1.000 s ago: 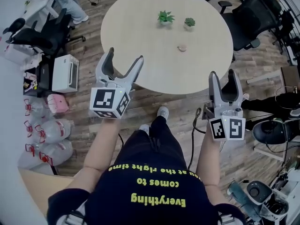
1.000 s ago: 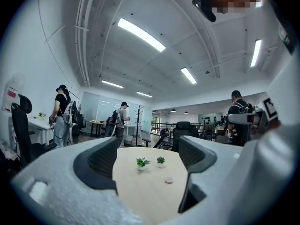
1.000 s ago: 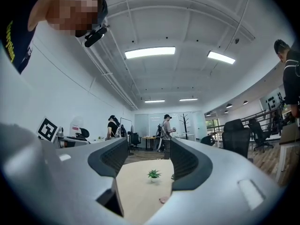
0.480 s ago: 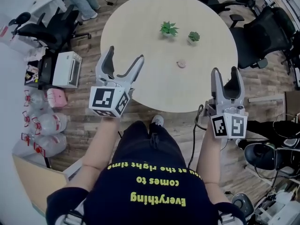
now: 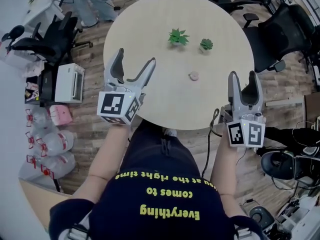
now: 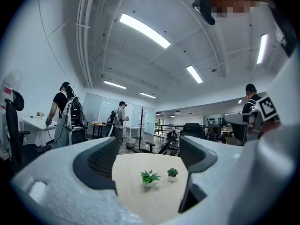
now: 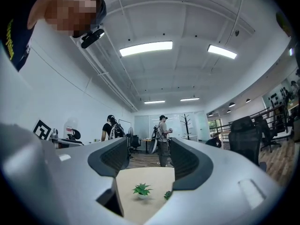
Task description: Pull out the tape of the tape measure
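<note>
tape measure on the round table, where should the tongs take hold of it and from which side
Probably best to grip the tape measure across its round body, coming down from above: it lies flat on the table, apart from the potted plants. The open right tongs are nearer. Its tape tab is too small to make out.

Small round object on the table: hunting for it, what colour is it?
The small round object is pale pink, best seen in the head view.

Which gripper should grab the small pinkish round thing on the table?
Right, probably: the right gripper sits slightly nearer the small pinkish round object than the left gripper; both open, empty.
</note>
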The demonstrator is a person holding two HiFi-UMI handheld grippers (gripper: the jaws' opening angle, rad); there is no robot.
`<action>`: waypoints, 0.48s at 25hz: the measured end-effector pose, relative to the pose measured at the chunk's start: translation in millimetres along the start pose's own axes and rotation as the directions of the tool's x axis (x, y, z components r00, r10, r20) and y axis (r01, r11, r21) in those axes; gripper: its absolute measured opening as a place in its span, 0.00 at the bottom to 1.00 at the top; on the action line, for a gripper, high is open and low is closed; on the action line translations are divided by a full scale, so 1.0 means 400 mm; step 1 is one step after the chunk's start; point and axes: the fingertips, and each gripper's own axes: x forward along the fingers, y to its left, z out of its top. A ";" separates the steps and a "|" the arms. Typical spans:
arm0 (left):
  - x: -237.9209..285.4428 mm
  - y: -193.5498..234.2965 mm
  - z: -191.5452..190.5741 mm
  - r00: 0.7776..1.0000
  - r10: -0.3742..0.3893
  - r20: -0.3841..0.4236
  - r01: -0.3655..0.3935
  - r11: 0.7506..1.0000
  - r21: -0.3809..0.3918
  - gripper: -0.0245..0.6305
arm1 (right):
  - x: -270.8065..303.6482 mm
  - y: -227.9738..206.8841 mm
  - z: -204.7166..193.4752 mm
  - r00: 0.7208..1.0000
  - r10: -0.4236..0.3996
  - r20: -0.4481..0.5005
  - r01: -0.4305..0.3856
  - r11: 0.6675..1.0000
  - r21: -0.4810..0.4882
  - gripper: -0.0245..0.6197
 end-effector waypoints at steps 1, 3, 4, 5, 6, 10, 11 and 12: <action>0.018 0.011 0.002 1.000 -0.016 0.001 0.016 1.000 0.002 0.68 | 0.013 0.001 0.000 1.000 -0.015 0.002 0.015 1.000 -0.005 0.49; 0.058 0.039 0.008 0.999 -0.043 0.005 0.043 0.999 0.007 0.68 | 0.046 0.005 0.001 0.999 -0.040 0.007 0.040 0.999 -0.013 0.49; 0.078 0.055 0.011 0.998 -0.056 0.007 0.056 0.998 0.007 0.68 | 0.065 0.010 0.001 0.999 -0.050 0.009 0.050 0.999 -0.017 0.49; 0.098 0.070 0.013 0.998 -0.068 0.008 0.068 0.998 0.006 0.68 | 0.084 0.015 0.001 0.998 -0.059 0.011 0.059 0.998 -0.021 0.49; 0.117 0.084 0.013 0.997 -0.080 0.007 0.080 0.997 0.004 0.68 | 0.101 0.020 -0.001 0.998 -0.067 0.012 0.068 0.997 -0.026 0.49; 0.181 0.122 -0.001 0.992 -0.128 -0.003 0.128 0.992 0.002 0.68 | 0.148 0.034 -0.015 0.995 -0.101 0.011 0.101 0.994 -0.030 0.49; 0.194 0.128 -0.006 0.990 -0.138 -0.008 0.138 0.990 0.001 0.68 | 0.157 0.035 -0.020 0.994 -0.107 0.008 0.107 0.994 -0.029 0.49; 0.206 0.134 -0.011 0.989 -0.145 -0.012 0.145 0.990 -0.001 0.68 | 0.164 0.035 -0.026 0.994 -0.112 0.003 0.112 0.993 -0.030 0.49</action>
